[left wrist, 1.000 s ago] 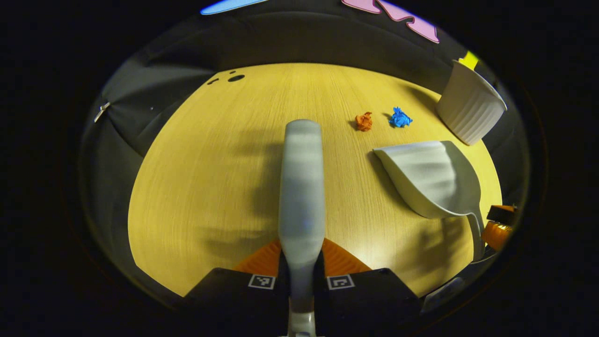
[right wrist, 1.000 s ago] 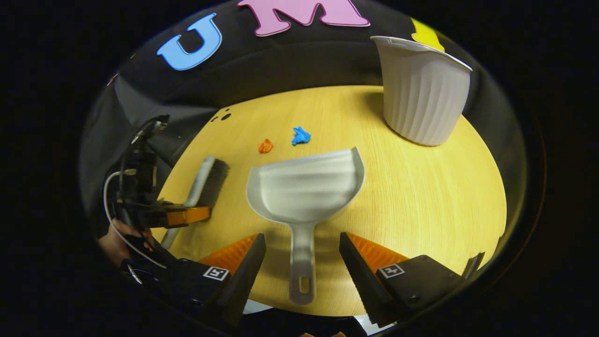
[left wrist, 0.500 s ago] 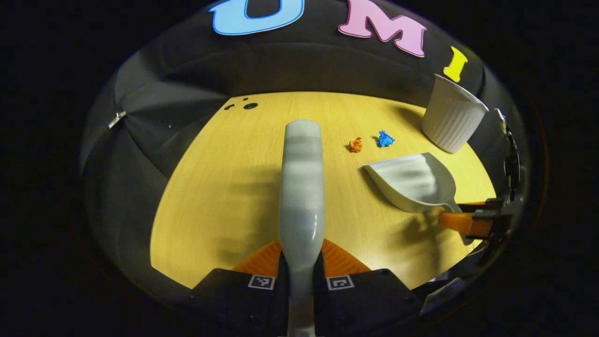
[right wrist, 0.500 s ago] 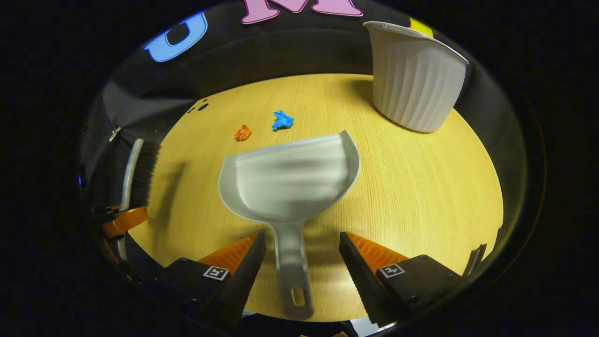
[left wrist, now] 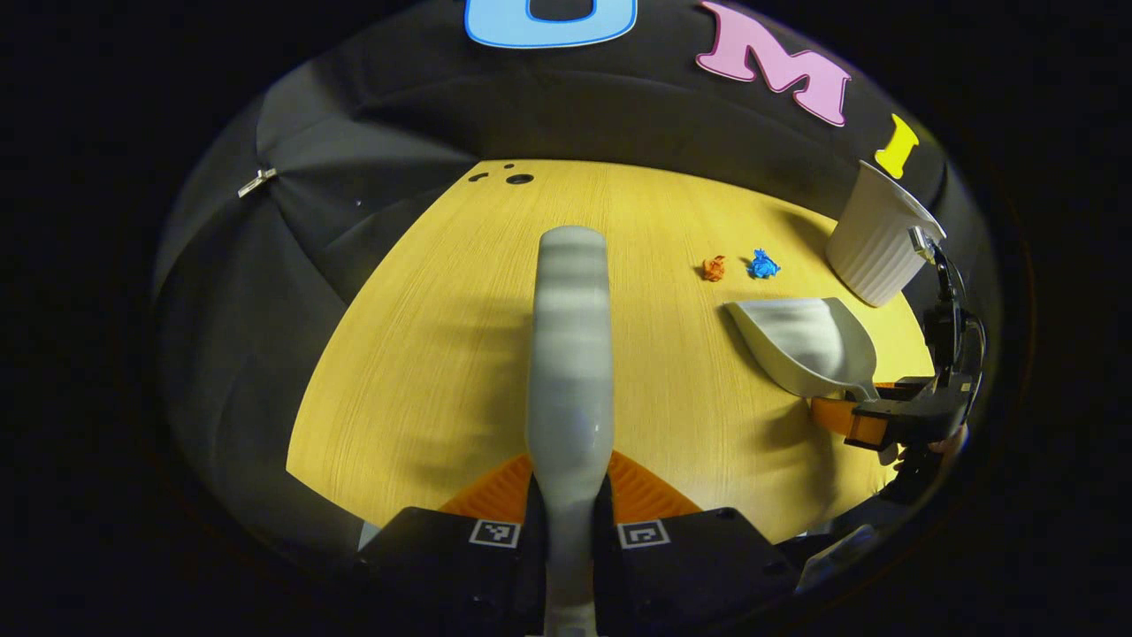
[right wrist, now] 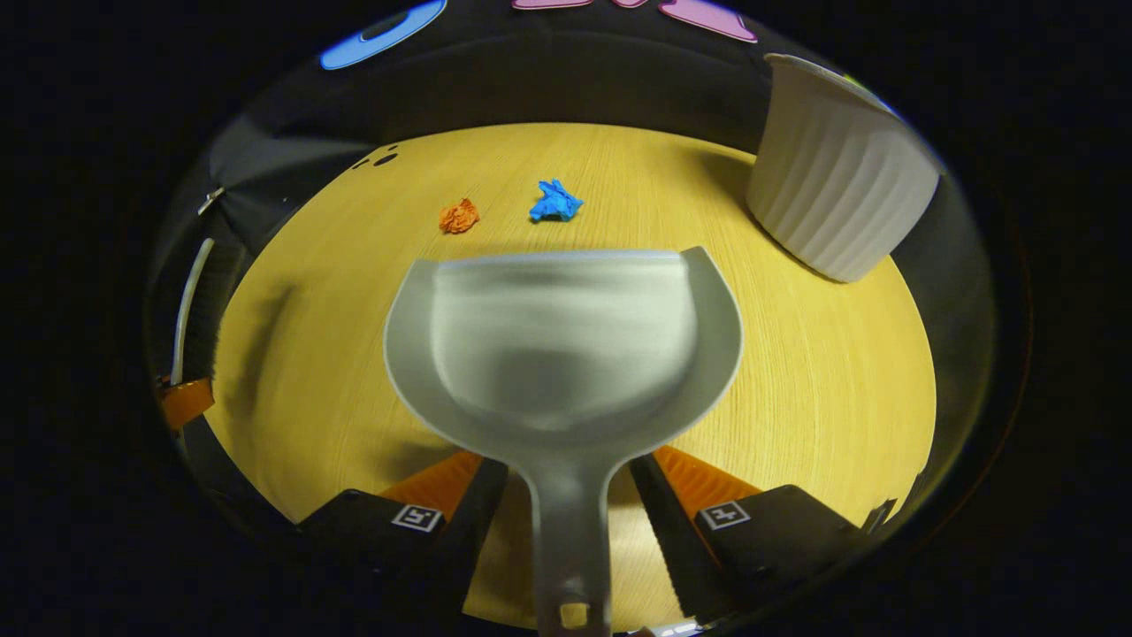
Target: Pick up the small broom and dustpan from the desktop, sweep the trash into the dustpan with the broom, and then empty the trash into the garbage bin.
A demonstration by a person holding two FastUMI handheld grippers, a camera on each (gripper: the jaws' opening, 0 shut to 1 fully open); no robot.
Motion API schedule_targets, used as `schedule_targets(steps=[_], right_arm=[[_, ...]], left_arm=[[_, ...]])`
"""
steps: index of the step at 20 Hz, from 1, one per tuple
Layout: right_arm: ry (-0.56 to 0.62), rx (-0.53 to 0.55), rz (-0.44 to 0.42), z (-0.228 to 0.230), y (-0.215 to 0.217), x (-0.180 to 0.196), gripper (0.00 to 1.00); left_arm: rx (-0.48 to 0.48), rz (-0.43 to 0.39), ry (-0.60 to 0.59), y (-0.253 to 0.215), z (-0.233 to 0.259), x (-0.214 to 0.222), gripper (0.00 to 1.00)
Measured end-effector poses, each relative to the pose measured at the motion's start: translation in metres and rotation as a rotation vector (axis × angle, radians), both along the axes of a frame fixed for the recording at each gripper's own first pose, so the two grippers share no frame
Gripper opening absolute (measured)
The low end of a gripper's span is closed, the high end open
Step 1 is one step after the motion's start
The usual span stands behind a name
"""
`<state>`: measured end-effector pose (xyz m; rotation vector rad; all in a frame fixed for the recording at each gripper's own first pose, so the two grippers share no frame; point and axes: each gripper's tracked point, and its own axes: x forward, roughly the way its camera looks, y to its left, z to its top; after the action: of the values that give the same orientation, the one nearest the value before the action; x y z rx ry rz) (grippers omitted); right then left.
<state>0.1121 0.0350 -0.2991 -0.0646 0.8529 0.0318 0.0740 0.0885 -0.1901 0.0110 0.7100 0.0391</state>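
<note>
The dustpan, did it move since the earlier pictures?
Yes. In the left gripper view, the dustpan has shifted right along the table, closer to the white bin.

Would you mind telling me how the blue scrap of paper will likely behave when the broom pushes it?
The blue paper scrap looks crumpled and small, so it is probably very light and may skitter or tumble. Its irregular shape suggests it won't roll far. The smooth wooden desktop offers little grip.

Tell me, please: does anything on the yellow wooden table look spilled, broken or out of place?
Two crumpled scraps lie loose on the yellow wooden table: an orange paper ball and a blue paper ball, apart, beyond the grey plastic dustpan. The white ribbed bin stands upright. Nothing looks broken.
</note>
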Motion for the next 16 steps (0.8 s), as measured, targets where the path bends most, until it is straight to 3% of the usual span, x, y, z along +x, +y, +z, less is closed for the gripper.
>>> schedule_targets(steps=[3,5,10,13,14,15,16], right_arm=[[0.004,0.016,-0.015,-0.001,0.0,0.006,0.53],[0.02,0.039,0.011,0.001,0.001,0.008,0.41],[0.015,0.045,0.083,0.005,-0.007,0.007,0.39],[0.024,0.052,0.137,0.008,-0.015,0.0,0.42],[0.027,0.05,0.148,0.009,-0.02,-0.003,0.38],[0.027,0.047,0.157,0.01,-0.026,-0.005,0.42],[0.027,0.042,0.163,0.012,-0.032,-0.006,0.34]], left_arm=[[-0.001,0.006,-0.001,-0.002,0.002,0.008,0.26],[-0.004,-0.003,0.008,-0.009,0.001,0.016,0.25],[0.002,-0.039,0.039,-0.024,-0.001,0.051,0.24],[0.043,-0.085,0.073,-0.03,0.0,0.082,0.26],[0.065,-0.109,0.085,-0.032,0.001,0.093,0.25],[0.092,-0.135,0.096,-0.034,0.001,0.106,0.25],[0.118,-0.162,0.105,-0.036,0.003,0.119,0.26]])
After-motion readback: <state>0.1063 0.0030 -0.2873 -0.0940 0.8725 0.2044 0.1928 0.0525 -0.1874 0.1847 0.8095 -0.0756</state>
